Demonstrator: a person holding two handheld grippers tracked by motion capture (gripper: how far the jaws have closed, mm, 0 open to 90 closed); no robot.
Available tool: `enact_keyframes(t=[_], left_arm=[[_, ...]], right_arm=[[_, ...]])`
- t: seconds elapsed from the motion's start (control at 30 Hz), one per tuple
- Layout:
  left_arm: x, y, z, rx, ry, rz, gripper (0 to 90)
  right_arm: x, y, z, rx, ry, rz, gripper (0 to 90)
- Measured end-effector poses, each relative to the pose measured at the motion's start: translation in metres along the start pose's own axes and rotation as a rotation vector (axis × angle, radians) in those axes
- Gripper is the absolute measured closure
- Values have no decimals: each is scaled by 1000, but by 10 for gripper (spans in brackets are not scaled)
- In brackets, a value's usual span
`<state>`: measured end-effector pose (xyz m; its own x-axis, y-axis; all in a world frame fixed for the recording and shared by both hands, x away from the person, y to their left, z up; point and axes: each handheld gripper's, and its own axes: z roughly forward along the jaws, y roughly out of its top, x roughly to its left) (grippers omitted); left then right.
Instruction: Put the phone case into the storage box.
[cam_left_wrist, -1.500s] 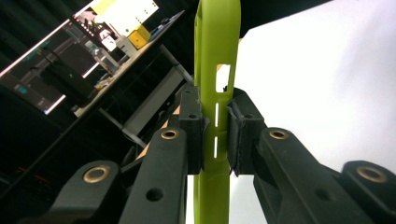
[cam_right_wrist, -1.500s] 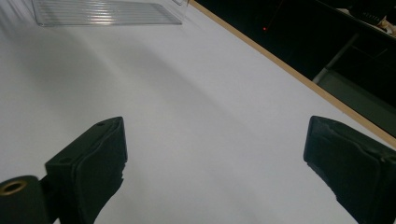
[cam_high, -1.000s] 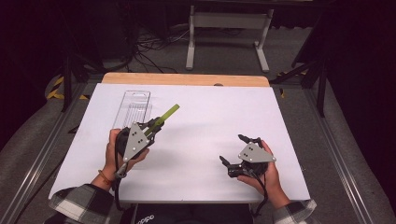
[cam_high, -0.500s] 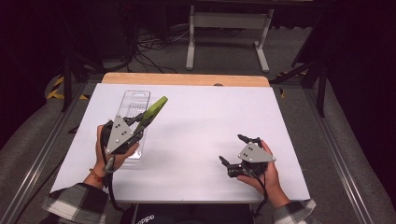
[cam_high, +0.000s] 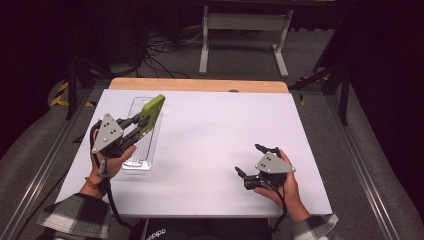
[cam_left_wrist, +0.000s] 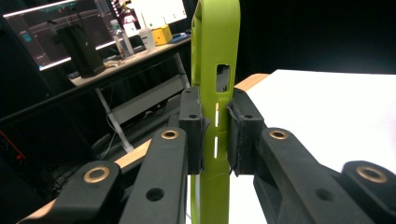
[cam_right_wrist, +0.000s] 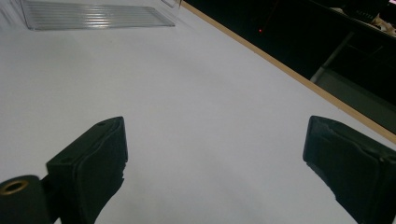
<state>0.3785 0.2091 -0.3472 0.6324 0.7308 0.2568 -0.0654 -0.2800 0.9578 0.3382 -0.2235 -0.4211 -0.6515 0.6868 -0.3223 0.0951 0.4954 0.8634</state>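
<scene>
My left gripper (cam_high: 141, 122) is shut on a flat lime-green plastic piece (cam_high: 152, 111), held above a clear ribbed tray (cam_high: 143, 145) at the table's left. In the left gripper view the green piece (cam_left_wrist: 215, 70) stands upright, clamped edge-on between the two black pads (cam_left_wrist: 243, 126), and has a small rectangular cut-out. My right gripper (cam_high: 251, 160) rests low at the table's right front, open, nothing between its jaws. In the right gripper view its jaws stand wide apart over bare white table (cam_right_wrist: 196, 93), with the clear tray (cam_right_wrist: 93, 16) far off at the top left.
The white tabletop (cam_high: 215, 135) has a wooden strip (cam_high: 200, 85) along its far edge. Beyond it stand a grey metal stand (cam_high: 240, 30) and cables on the dark floor. A metal rail (cam_high: 40, 170) runs along the table's left side.
My left gripper has swung left and a little up with the green piece, which now hangs over the clear tray. The right hand has kept still.
</scene>
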Motion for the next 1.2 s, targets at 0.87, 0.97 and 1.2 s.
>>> enact_keyframes(t=[0.87, 0.97, 1.2], left_arm=[[77, -28, 56, 79, -152, -111, 786], [84, -33, 64, 91, -165, -121, 786], [99, -46, 81, 111, -196, -157, 785]], right_arm=[[-3, -9, 3, 49, 8, 18, 75], [-3, -9, 4, 53, 12, 16, 75], [-3, -11, 6, 68, 16, 13, 74]])
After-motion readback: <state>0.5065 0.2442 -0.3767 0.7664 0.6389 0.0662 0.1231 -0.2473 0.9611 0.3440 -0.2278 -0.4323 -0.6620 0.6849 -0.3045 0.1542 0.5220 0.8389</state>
